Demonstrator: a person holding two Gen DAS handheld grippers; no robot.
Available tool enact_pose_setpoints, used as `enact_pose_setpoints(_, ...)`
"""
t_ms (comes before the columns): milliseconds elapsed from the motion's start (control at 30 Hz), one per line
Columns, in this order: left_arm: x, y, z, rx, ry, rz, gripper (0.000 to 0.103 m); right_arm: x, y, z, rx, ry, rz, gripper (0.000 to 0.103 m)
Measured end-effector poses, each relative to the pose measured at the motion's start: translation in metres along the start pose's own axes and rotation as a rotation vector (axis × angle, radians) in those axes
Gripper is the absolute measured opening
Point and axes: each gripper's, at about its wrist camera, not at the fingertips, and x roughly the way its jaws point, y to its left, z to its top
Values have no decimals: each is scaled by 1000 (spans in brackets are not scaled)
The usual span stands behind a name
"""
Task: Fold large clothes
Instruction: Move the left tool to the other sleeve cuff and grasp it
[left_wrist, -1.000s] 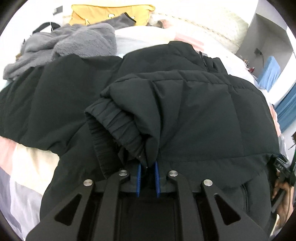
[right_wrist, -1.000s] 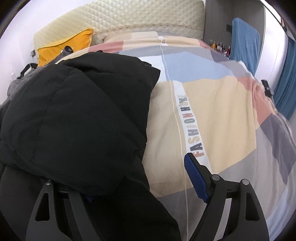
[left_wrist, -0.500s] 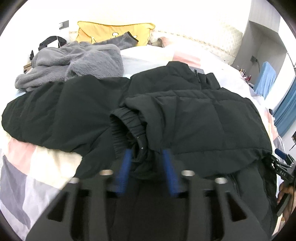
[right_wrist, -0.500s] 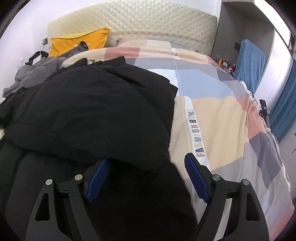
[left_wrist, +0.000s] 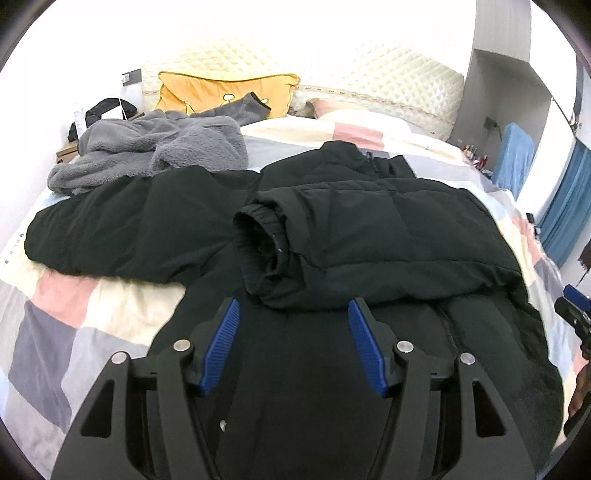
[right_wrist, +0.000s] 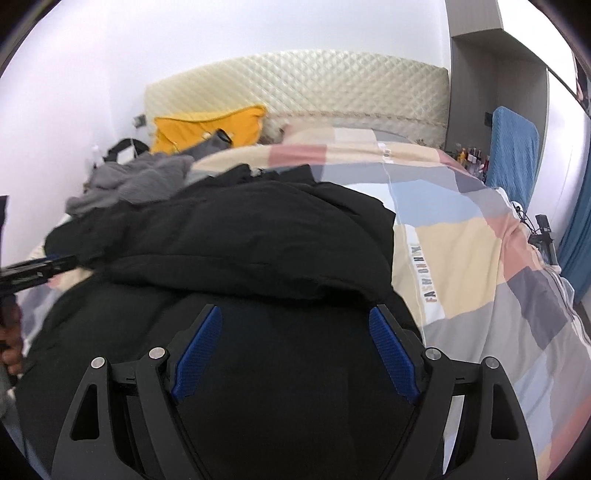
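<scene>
Your left gripper (left_wrist: 293, 347) has just been opening: jaws apart, nothing between the pads, the folded sleeve's cuff (left_wrist: 264, 247) lying free just beyond its tips. Your right gripper (right_wrist: 295, 354) also stands wide apart over black cloth, gripping nothing.

The jacket (left_wrist: 369, 236) lies on the bed (left_wrist: 92, 306), directly ahead of and under both grippers, collar at the far end, hem near you; its long axis runs near to far. One sleeve is folded across the chest; the other sleeve (left_wrist: 122, 229) is spread out to the left.

Judgement: the spread sleeve is the next fold, and your left hand is nearer it.

Count: one jacket, two sleeves, one grey fleece (left_wrist: 155, 155) far left, one yellow pillow (left_wrist: 225, 92), two grippers.
</scene>
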Motion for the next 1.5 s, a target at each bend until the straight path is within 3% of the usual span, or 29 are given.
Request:
enact_pose_setpoints(133, -18, -4, -8, 10, -38, -14, 62, -43, 9, -7, 45, -55, 33, 81)
enact_pose_setpoints(433, -43, -2, -19, 10, -110, -48, 62, -111, 44, -33, -21, -170, 69, 82)
enact_pose_setpoints(800, -51, 31, 2, -56, -103, 23, 62, -112, 47, -45, -63, -196, 57, 82)
enact_pose_setpoints(900, -61, 60, 19, -85, -104, 32, 62, -110, 42, -46, -44, -189, 63, 82)
enact_pose_setpoints(1033, -70, 113, 43, -100, -21, 36, 63, -112, 36, -45, -7, -197, 52, 82)
enact_pose_setpoints(1100, -77, 138, 53, -102, -1, 72, 63, -114, 34, -45, 4, -208, 44, 83)
enact_pose_setpoints(1200, -94, 172, 64, -69, -34, 148, 68, -110, 31, -44, 23, -203, 15, 85)
enact_pose_setpoints(1267, -102, 204, 69, -105, -51, 167, 73, -104, 29, -43, 48, -173, 22, 85)
enact_pose_setpoints(1433, -93, 279, 69, -234, -51, 148, 76, -91, 32, -40, 75, -135, 4, 85)
enact_pose_setpoints(1500, -85, 313, 62, -322, -63, 144, 78, -87, 35, -40, 76, -119, -2, 85)
